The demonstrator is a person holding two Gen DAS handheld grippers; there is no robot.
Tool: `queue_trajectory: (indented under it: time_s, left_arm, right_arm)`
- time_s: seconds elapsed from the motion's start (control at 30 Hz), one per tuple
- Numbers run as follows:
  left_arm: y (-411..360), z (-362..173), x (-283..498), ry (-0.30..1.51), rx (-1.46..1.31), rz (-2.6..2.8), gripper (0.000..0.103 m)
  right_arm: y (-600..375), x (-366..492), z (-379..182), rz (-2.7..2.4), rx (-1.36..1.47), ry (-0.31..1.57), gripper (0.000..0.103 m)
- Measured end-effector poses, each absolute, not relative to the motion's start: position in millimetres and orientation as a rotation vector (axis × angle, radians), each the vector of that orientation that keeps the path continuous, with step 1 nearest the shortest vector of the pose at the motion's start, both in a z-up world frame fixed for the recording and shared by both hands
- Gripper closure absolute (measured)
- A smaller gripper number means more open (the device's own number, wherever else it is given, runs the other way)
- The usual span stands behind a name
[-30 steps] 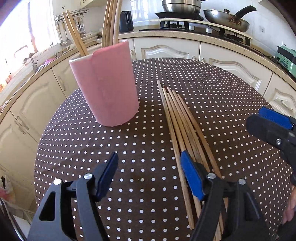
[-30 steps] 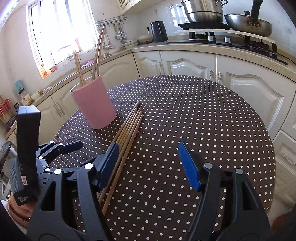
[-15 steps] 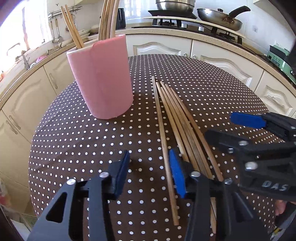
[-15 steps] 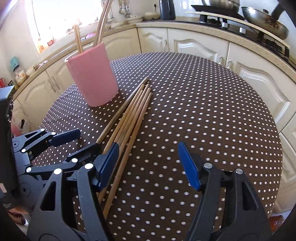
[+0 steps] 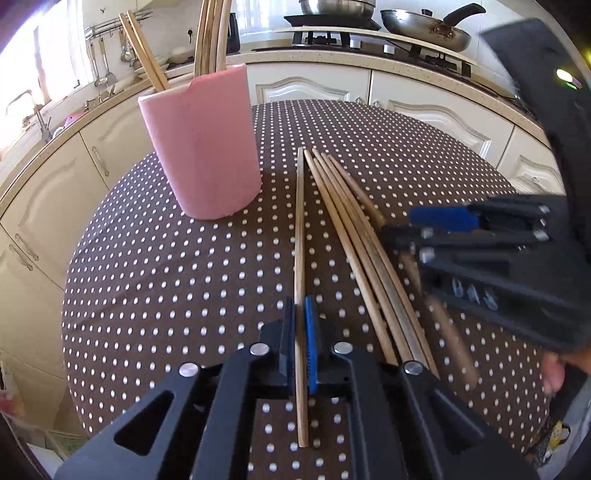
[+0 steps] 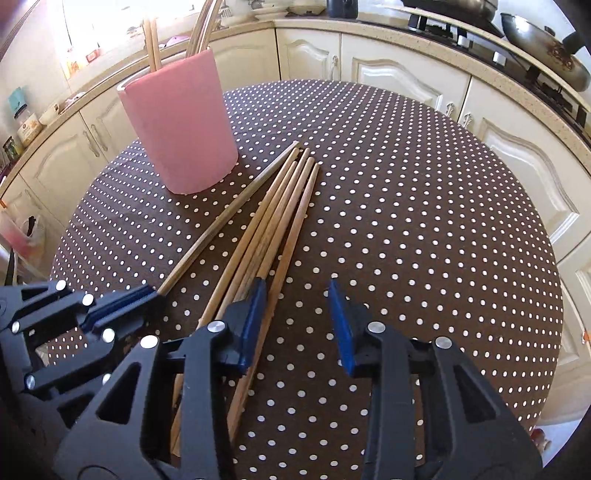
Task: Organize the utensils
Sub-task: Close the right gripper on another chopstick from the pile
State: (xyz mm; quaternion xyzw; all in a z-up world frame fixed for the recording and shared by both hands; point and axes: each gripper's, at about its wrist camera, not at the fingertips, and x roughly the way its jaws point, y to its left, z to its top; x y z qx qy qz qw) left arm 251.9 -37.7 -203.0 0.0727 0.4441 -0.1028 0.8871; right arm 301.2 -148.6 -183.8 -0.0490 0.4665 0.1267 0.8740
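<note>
A pink utensil holder (image 5: 203, 147) (image 6: 181, 129) stands on the dotted table with several chopsticks upright in it. My left gripper (image 5: 300, 332) (image 6: 155, 293) is shut on a single chopstick (image 5: 300, 229) (image 6: 229, 221), which lies flat, angled away from the others. Beside it is a bundle of several chopsticks (image 5: 351, 236) (image 6: 280, 206). My right gripper (image 6: 297, 325) (image 5: 410, 226) hovers low over the bundle's near ends, jaws closing. The rightmost chopstick (image 6: 295, 236) runs just inside its left pad, and the pads do not press on it.
The round table with its brown polka-dot cloth (image 6: 406, 221) ends close behind the holder. Cream cabinets (image 5: 424, 107) curve around it. A frying pan (image 5: 424, 24) sits on the stove at the back. A person's fingers (image 5: 552, 373) show at the right edge.
The left jaws have closed on the leftmost chopstick, which now lies apart from the bundle. The right gripper has come down over the bundle's near ends and its jaws have narrowed.
</note>
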Motion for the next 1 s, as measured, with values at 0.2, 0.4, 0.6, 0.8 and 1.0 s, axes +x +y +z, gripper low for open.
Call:
queue_trajectory:
  time_s: [0.2,0.4,0.6,0.8,1.0]
  left_arm:
    - [-27.7,-201.1,234.8,0.975,0.150,-0.243,0.097]
    - [-23.1,-197.8,239.7,0.993,0.122,-0.230,0.096]
    - [-30.1,-191.4,270.9,0.991,0.113,-0.208,0.077]
    - [-41.4,-193.4,305.9,1.033,0.143,-0.185,0.076]
    - [-50.6,-188.0,328.4,1.051,0.155,-0.193,0.076]
  right_arm:
    - [-162.4,310.5,-184.0,0.285,-0.053,1.022,0.096]
    - [-178.1,311.0,-181.8,0.331,0.012,1.096,0.096]
    - [-180.2,318.6,-178.2,0.290,-0.006,1.089,0.095]
    - [-173.8,345.4,-177.0,0.272,-0.051,1.108,0.093]
    - [-164.6,373.9,-178.4,0.272,-0.099,1.142,0.093]
